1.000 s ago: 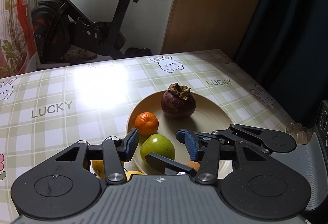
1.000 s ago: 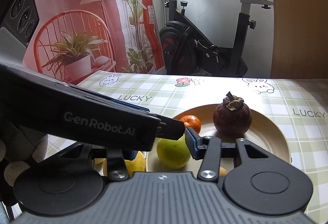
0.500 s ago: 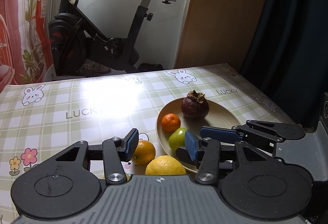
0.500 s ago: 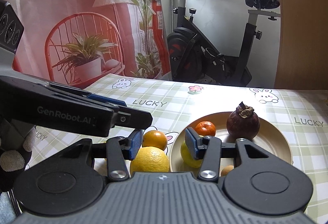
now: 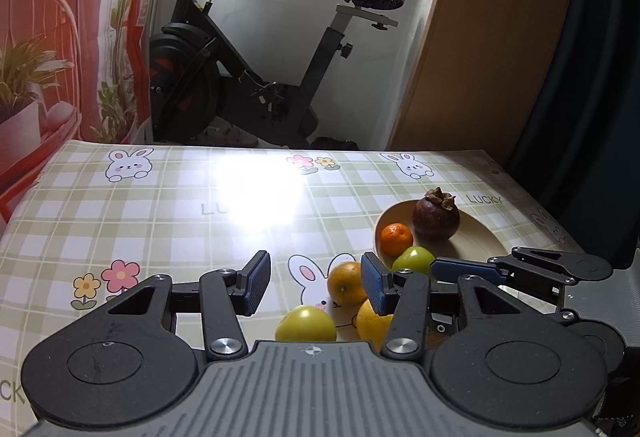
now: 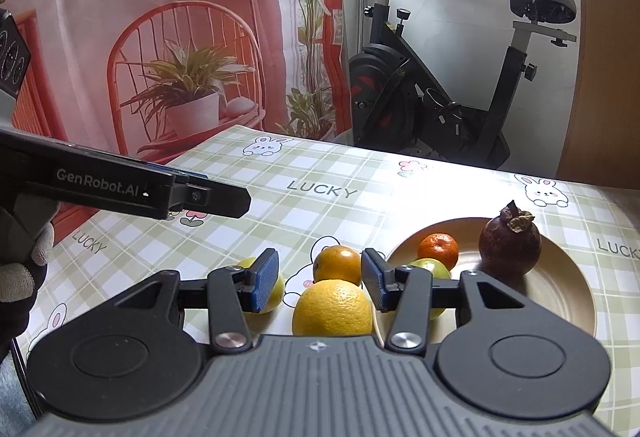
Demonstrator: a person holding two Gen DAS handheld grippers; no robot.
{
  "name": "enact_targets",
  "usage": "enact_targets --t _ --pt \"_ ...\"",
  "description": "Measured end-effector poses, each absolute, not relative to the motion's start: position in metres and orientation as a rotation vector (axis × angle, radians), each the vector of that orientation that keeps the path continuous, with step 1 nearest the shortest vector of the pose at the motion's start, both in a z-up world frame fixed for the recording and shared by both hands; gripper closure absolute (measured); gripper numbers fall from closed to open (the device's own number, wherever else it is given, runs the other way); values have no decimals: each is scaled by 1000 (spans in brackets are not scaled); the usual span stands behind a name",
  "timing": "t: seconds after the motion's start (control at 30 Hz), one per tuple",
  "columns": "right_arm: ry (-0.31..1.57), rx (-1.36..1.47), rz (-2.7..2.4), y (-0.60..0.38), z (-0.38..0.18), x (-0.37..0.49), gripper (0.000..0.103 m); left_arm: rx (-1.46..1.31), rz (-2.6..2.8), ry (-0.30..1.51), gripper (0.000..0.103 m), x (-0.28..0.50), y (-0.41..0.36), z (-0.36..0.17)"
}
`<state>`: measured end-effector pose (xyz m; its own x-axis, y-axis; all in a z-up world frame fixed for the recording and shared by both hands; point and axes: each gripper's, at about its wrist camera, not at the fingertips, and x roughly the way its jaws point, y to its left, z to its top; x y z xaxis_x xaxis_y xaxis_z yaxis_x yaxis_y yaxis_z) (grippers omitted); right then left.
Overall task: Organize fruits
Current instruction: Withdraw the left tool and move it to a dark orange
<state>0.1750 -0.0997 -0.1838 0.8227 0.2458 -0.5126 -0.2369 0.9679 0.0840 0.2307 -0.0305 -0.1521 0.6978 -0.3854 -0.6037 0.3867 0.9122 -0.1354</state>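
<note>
A beige plate [image 5: 480, 237] at the right of the table holds a dark mangosteen [image 5: 436, 215], a small tangerine [image 5: 396, 239] and a green apple [image 5: 414, 259]. Left of the plate, on the cloth, lie an orange [image 5: 346, 283], a yellow citrus [image 5: 372, 321] and a yellow-green apple [image 5: 306, 325]. My left gripper [image 5: 316, 283] hangs open and empty above these loose fruits. My right gripper [image 6: 320, 281] is open too, with the yellow citrus [image 6: 332, 307] just below its fingers. The right wrist view also shows the orange [image 6: 338, 263], plate [image 6: 560, 277] and mangosteen [image 6: 510, 243].
A checked tablecloth [image 5: 160, 217] with rabbits and "LUCKY" print covers the table. An exercise bike [image 5: 260, 77] stands behind its far edge, beside a wooden panel [image 5: 480, 57]. A gloved hand [image 6: 24, 269] holds the left gripper [image 6: 224, 197], which crosses the right wrist view.
Both grippers have pulled back and up from the plate, still open. The left one has shifted left, so the loose fruits on the cloth now show.
</note>
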Motion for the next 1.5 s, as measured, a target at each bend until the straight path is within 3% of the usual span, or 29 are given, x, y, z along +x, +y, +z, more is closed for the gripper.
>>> enact_targets --t 1.5 --pt "638 -9 313 -87 -210 136 54 -54 -417 737 51 193 -3 -182"
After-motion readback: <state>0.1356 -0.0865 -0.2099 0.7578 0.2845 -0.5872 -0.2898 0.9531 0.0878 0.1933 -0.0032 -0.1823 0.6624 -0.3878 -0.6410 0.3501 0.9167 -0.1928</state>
